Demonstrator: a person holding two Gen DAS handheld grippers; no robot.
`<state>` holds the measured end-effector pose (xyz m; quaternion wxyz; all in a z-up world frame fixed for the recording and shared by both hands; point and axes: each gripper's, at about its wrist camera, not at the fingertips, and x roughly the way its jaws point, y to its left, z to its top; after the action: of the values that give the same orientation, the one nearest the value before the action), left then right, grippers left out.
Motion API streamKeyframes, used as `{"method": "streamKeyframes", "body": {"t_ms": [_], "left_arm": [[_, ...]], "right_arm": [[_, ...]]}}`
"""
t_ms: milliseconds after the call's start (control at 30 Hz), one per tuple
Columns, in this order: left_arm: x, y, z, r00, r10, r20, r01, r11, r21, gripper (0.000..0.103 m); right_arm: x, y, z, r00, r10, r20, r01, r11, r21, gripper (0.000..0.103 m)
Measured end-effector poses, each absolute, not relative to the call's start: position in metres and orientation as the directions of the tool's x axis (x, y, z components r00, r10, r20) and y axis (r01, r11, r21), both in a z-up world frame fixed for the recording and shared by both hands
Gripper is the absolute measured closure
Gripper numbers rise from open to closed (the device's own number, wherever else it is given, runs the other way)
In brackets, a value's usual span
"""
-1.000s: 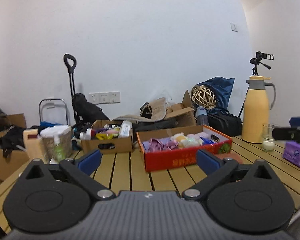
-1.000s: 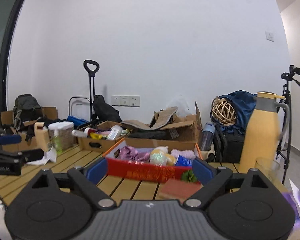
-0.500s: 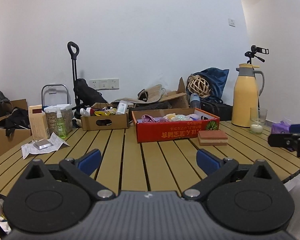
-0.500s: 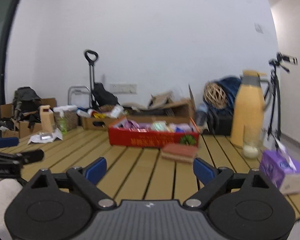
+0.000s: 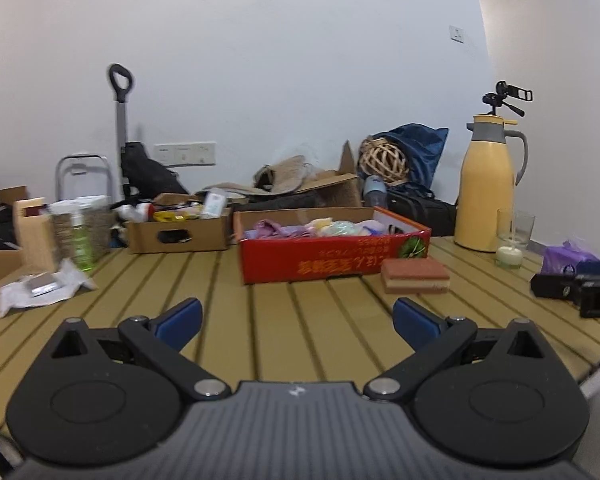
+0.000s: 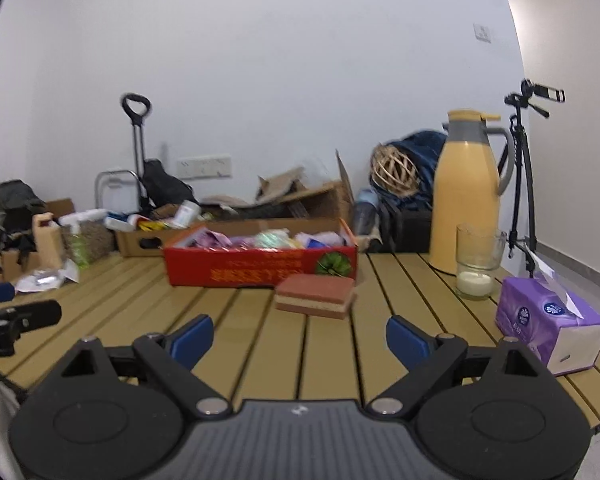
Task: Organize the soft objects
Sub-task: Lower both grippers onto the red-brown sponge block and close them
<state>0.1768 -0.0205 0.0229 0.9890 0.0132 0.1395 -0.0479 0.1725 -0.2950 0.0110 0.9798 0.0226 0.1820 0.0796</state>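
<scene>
A red cardboard box full of soft pastel items stands on the slatted wooden table. A red-brown sponge block lies just in front of the box's right end. My left gripper is open over the near table edge, well short of the box, nothing between its blue pads. My right gripper is open too, a short way before the sponge. Each gripper shows at the edge of the other's view.
A yellow thermos jug, a glass with a candle and a purple tissue pack stand at the right. A brown carton of bottles, a woven basket and crumpled paper sit at the left. Clutter lines the wall behind.
Both grippers have pulled back and risen from near the box, so more table shows in front. The sponge and box now lie farther ahead. Both stay open.
</scene>
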Motion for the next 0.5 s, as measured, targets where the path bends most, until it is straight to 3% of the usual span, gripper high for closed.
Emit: {"method": "streamKeyframes", "body": {"t_ms": [233, 367, 400, 500], "left_arm": [[0.274, -0.063, 0.015, 0.937, -0.186, -0.297, 0.214, 0.975, 0.063, 0.0], [0.341, -0.077, 0.004, 0.883, -0.26, -0.392, 0.277, 0.961, -0.013, 0.0], [0.359, -0.08, 0.001, 0.861, -0.283, -0.423, 0.289, 0.956, -0.051, 0.002], [0.41, -0.089, -0.008, 0.784, -0.354, -0.51, 0.322, 0.934, -0.154, 0.026]], "right_arm": [[0.259, -0.311, -0.005, 0.893, 0.179, -0.414, -0.131, 0.981, 0.141, 0.013], [0.323, -0.321, -0.019, 0.867, 0.193, -0.459, -0.105, 0.972, 0.211, 0.02], [0.341, -0.323, -0.024, 0.858, 0.197, -0.474, -0.097, 0.969, 0.227, 0.024], [0.39, -0.328, -0.039, 0.831, 0.204, -0.518, -0.057, 0.957, 0.286, 0.035]]}}
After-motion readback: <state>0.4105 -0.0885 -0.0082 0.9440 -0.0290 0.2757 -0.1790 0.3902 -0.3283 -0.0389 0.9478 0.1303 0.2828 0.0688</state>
